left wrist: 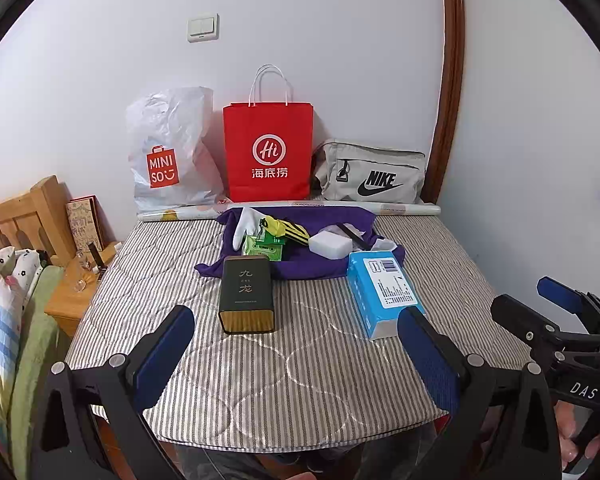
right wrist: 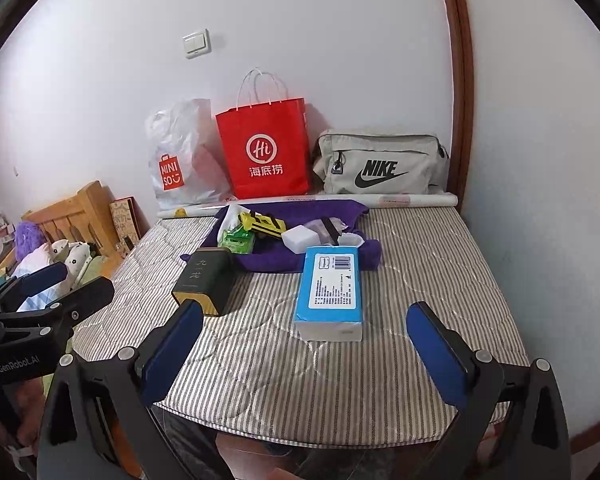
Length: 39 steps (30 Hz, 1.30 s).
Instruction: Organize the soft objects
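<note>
Both grippers hover over the near edge of the striped mattress (left wrist: 308, 360), left gripper (left wrist: 296, 360) and right gripper (right wrist: 304, 356) each with jaws spread wide, nothing between them. The soft things sit mid-bed: a blue tissue pack (right wrist: 330, 292) lies nearest, just right of a dark tin (left wrist: 247, 294), and behind them a purple cloth (left wrist: 300, 264) carries a white glove (left wrist: 246, 222), a yellow-black glove (left wrist: 286, 230), a green packet (left wrist: 264, 246) and a white sponge (left wrist: 331, 246). Whichever piece goes next, I'd pinch it low and across its narrow side, gently, since it will squash. Along the far wall stand a plastic bag (left wrist: 168, 148), a red paper bag (left wrist: 268, 148) and a grey pouch (left wrist: 374, 176); what they hold can't be seen from here.
</note>
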Tool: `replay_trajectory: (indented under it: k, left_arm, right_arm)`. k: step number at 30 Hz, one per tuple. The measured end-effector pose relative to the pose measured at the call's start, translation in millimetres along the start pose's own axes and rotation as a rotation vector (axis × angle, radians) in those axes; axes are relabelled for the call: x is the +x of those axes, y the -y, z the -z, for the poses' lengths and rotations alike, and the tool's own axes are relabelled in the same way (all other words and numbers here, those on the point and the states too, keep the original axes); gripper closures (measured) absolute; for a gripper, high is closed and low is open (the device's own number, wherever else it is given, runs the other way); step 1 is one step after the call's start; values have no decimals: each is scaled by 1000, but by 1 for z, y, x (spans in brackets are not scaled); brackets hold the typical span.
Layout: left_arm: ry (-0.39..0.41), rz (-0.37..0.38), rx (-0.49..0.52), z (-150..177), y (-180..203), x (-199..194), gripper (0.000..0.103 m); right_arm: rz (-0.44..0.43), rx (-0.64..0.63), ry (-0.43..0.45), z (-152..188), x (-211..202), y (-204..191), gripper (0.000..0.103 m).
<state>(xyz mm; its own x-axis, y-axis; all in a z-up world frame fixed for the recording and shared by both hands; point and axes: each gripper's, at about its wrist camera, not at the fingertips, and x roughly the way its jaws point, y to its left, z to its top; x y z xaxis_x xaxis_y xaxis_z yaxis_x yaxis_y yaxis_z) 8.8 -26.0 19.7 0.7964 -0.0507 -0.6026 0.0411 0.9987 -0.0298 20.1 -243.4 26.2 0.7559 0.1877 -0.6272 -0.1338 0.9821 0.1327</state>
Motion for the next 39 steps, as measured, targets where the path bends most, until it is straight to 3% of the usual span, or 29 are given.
replay_trajectory:
  k: [39]
  left_arm:
    - [-1,1,4,5,0,-4,0]
  right_arm:
    - [-10,-15,0,3,-6,-6,2]
